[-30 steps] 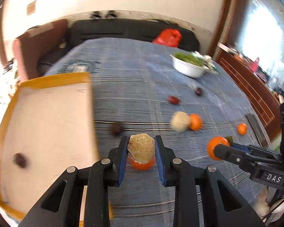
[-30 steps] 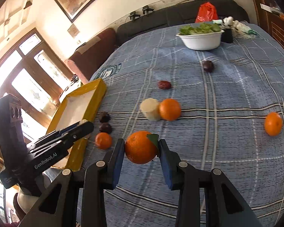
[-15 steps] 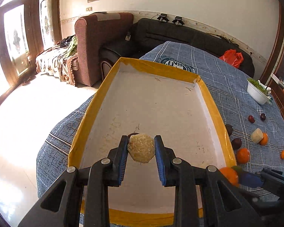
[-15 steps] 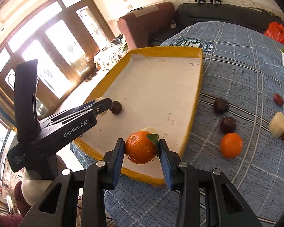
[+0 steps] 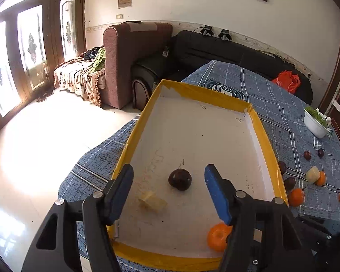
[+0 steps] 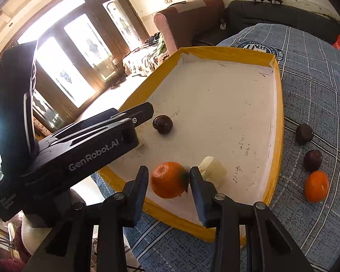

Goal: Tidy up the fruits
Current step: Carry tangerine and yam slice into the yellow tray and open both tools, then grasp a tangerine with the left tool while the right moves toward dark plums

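Observation:
A yellow-rimmed white tray (image 5: 269, 145) (image 6: 278, 122) lies on the blue checked tablecloth. My left gripper (image 5: 167, 193) is open above the tray's near end. A pale yellow fruit piece (image 5: 152, 202) lies on the tray floor below it, beside a dark plum (image 5: 180, 179) (image 6: 162, 124). My right gripper (image 6: 168, 180) has its jaws a little apart around an orange (image 6: 168, 179) (image 5: 217, 236); the orange looks loose, just above or on the tray floor. A pale piece (image 6: 212, 168) lies just behind the right finger.
On the cloth right of the tray lie two dark plums (image 6: 304, 133), an orange (image 6: 316, 186), further oranges and a pale piece (image 5: 313, 174). A white bowl of greens (image 5: 316, 124) stands far right. A sofa and armchair stand beyond the table. The left gripper's body (image 6: 79, 149) crosses the right view.
My left gripper has opened and the pale piece has dropped onto the tray. My right gripper has moved over the tray's near corner and its jaws have widened around the orange.

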